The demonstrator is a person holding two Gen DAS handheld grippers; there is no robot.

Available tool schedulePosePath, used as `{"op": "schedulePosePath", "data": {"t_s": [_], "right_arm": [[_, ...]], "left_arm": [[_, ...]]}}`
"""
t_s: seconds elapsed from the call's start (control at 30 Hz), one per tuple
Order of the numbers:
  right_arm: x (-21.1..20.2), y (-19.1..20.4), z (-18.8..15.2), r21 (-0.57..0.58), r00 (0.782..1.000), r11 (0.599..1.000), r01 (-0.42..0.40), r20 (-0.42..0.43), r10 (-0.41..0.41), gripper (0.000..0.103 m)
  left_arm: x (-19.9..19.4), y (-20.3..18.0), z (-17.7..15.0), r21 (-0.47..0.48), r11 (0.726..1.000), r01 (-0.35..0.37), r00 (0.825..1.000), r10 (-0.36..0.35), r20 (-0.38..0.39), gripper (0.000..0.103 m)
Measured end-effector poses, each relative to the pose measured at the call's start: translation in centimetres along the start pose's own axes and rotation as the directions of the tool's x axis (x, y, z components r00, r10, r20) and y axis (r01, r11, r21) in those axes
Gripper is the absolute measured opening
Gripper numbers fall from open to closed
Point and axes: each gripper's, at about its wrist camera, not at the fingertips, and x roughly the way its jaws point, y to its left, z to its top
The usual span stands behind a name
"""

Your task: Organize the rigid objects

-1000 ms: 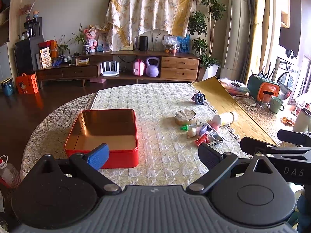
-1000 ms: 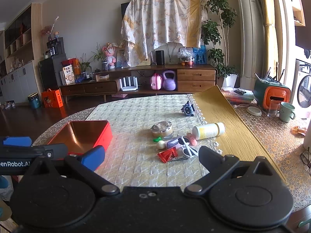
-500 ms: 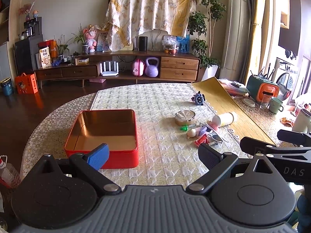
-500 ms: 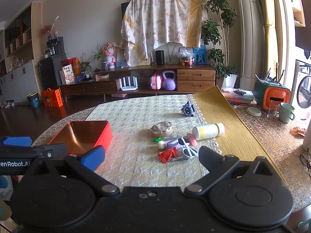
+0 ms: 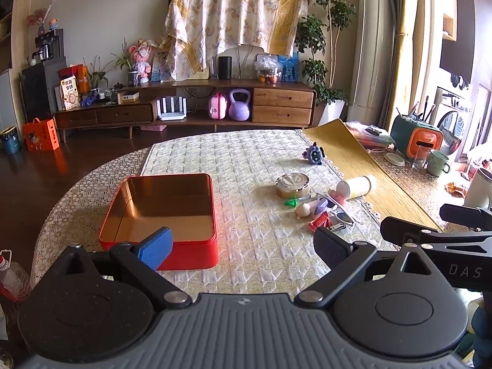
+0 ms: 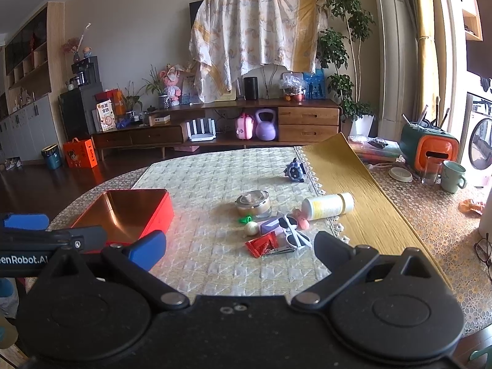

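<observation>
An empty red tin box (image 5: pixel 160 207) (image 6: pixel 123 215) sits on the quilted mat at the left. A pile of small things lies to its right: a round metal tin (image 5: pixel 292 185) (image 6: pixel 253 204), a white bottle on its side (image 5: pixel 356 186) (image 6: pixel 327 206), white sunglasses (image 6: pixel 293 233), a red wrapper (image 5: pixel 319 223) (image 6: pixel 261 246), a nail clipper and a green piece. A purple toy (image 5: pixel 313 154) (image 6: pixel 295 170) stands farther back. My left gripper (image 5: pixel 240 243) is open and empty at the near table edge. My right gripper (image 6: pixel 240 246) is open and empty, just short of the pile.
A yellow mat (image 6: pixel 347 184) lies right of the quilted mat. A green and orange holder (image 6: pixel 429 150), a glass and a green mug (image 6: pixel 453 176) stand at the far right. Eyeglasses (image 6: pixel 484 250) lie at the right edge. A wooden sideboard stands behind the table.
</observation>
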Motion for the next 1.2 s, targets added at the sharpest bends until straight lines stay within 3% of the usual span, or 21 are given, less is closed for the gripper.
{"op": "schedulePosePath", "data": {"t_s": [0.3, 0.57, 0.93, 1.2], "right_arm": [[2.1, -2.3, 0.8, 0.009, 1.0, 1.0, 0.01, 0.002, -0.01, 0.103], [5.8, -5.4, 1.1, -0.043, 0.998, 0.999, 0.028, -0.06, -0.031, 0.101], [13.0, -10.1, 1.5, -0.053, 0.985, 0.999, 0.003, -0.174, -0.012, 0.088], [17.5, -11.5, 1.6, -0.042, 0.964, 0.998, -0.044, -0.266, 0.031, 0.079]], "left_arm": [[2.6, -1.3, 0.9, 0.042, 0.998, 0.041, 0.999, -0.04, -0.032, 0.099], [6.9, -2.8, 2.2, 0.046, 0.995, 0.089, 0.994, -0.085, -0.066, 0.099], [14.2, -5.8, 2.5, 0.055, 0.989, 0.136, 0.983, -0.127, -0.133, 0.099], [19.3, -8.6, 1.5, 0.123, 0.974, 0.192, 0.968, -0.167, -0.187, 0.099]]}}
